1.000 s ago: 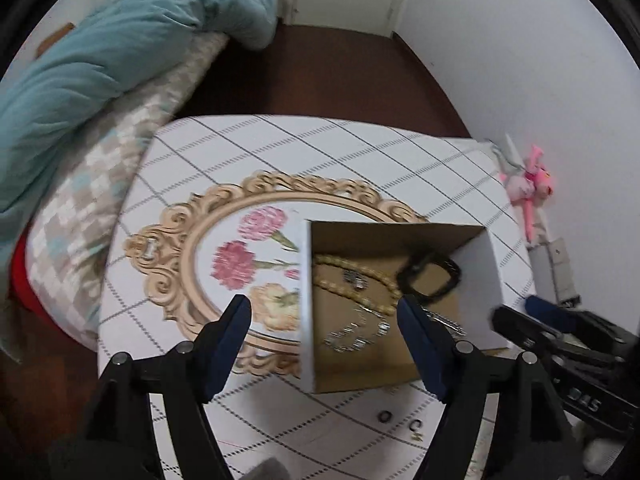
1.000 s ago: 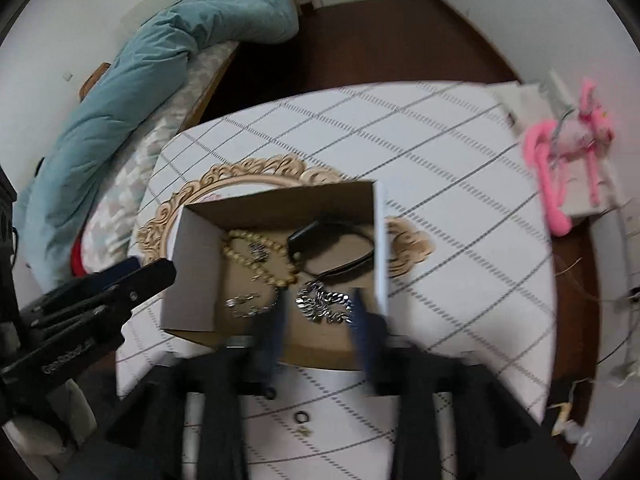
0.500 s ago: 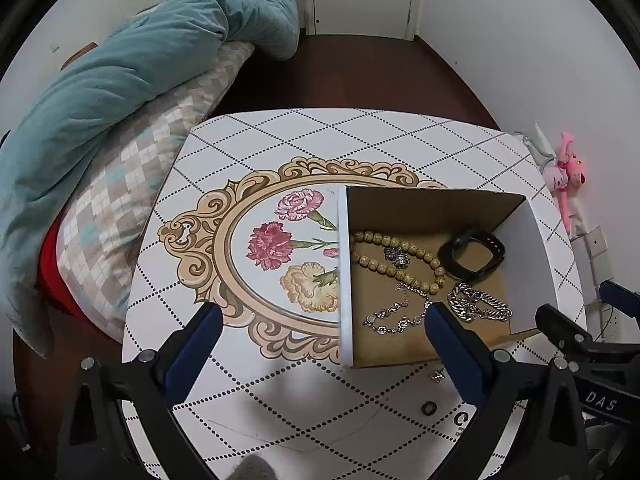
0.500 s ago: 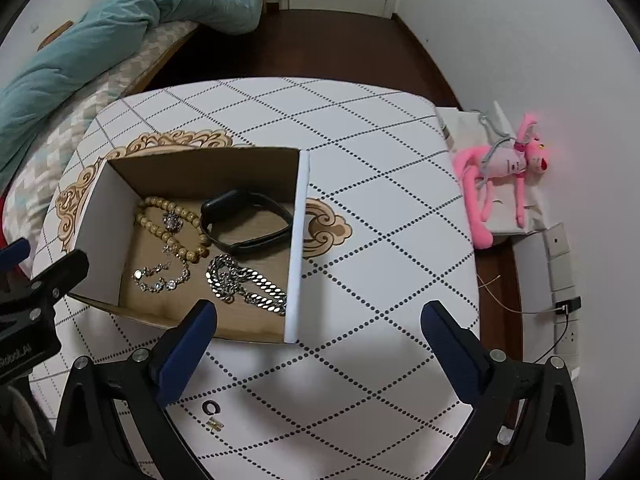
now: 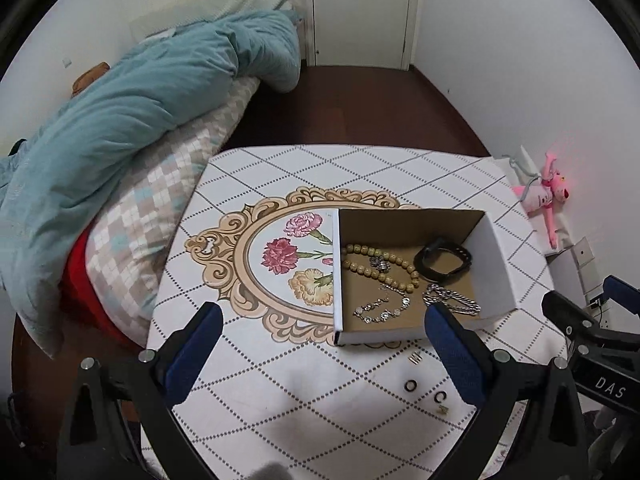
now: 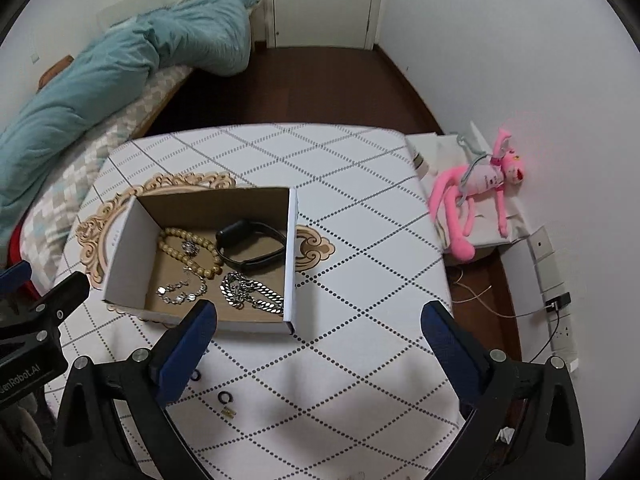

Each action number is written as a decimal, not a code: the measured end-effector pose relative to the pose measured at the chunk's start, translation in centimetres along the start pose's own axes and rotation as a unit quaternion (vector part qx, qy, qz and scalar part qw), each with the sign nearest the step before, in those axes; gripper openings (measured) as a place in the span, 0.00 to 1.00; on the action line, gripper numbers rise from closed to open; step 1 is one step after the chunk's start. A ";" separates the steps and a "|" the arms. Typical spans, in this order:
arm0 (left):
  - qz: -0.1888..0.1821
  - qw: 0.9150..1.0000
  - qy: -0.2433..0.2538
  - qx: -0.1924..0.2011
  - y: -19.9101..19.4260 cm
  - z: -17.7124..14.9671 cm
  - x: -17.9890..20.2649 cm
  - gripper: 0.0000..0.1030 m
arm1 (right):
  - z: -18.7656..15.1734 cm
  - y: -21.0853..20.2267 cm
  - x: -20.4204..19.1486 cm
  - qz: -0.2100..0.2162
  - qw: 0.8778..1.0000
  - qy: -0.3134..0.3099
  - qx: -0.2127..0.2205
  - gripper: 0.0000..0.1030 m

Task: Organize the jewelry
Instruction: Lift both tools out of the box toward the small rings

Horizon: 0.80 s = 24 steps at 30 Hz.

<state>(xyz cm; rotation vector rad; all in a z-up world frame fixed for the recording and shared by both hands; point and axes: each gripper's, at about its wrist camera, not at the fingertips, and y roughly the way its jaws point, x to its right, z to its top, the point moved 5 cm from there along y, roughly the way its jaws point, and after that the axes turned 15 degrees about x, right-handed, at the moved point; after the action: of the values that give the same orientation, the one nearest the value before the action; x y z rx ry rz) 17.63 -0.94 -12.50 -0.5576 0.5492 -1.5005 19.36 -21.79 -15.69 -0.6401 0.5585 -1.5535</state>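
The desk (image 5: pixel 280 392) is white with a dotted grey diamond grid and a gold scrolled oval around pink, red and yellow flowers, the box (image 6: pixel 124 248) white outside and brown within, holding cream beads (image 6: pixel 176 250), a black band (image 6: pixel 256 246) and seemingly silver chains (image 6: pixel 250 294).

The table (image 5: pixel 280 400) carries a white cloth with a dotted diamond grid and an ornate oval frame print (image 5: pixel 224 256) enclosing flowers. Left of the table stands a bed with a checked cover (image 5: pixel 160 200) and a bunched teal duvet (image 5: pixel 132 112). A pink plush toy (image 6: pixel 480 188) lies on a white surface beside the right wall. A closed white door (image 5: pixel 362 12) stands beyond the dark wooden floor (image 5: pixel 360 108).
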 end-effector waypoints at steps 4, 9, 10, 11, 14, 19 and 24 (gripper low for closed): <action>0.001 1.000 0.001 0.022 -2.5 0.5 0.0 1.00 | 0.6 -3.3 0.3 -0.005 0.999 0.006 0.032 1.00; -0.008 0.999 -0.006 0.036 -4.8 1.1 0.2 1.00 | 1.4 -6.9 0.7 -0.012 0.998 0.010 0.065 1.00; -0.010 0.999 -0.006 0.041 -5.4 1.3 0.2 1.00 | 1.5 -7.4 0.7 -0.012 0.997 0.011 0.069 1.00; -0.012 0.999 -0.007 0.044 -5.8 1.4 0.3 1.00 | 1.7 -8.0 0.8 -0.012 0.997 0.013 0.074 1.00; -0.017 0.998 -0.012 0.052 -6.9 1.8 0.4 1.00 | 2.1 -9.5 1.1 -0.014 0.996 0.018 0.089 1.00; -0.012 0.998 -0.014 0.066 -7.9 2.7 0.3 1.00 | 2.5 -10.8 1.5 -0.012 0.994 0.033 0.100 1.00; 0.008 0.999 -0.008 0.045 -6.3 1.4 -0.1 1.00 | 1.4 -9.4 1.1 0.000 0.997 0.037 0.074 1.00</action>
<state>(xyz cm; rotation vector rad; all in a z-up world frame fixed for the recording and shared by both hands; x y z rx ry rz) 13.75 -0.80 -7.33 -0.4939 0.4688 -1.4968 13.45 -22.09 -8.13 -0.4724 0.4938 -1.6069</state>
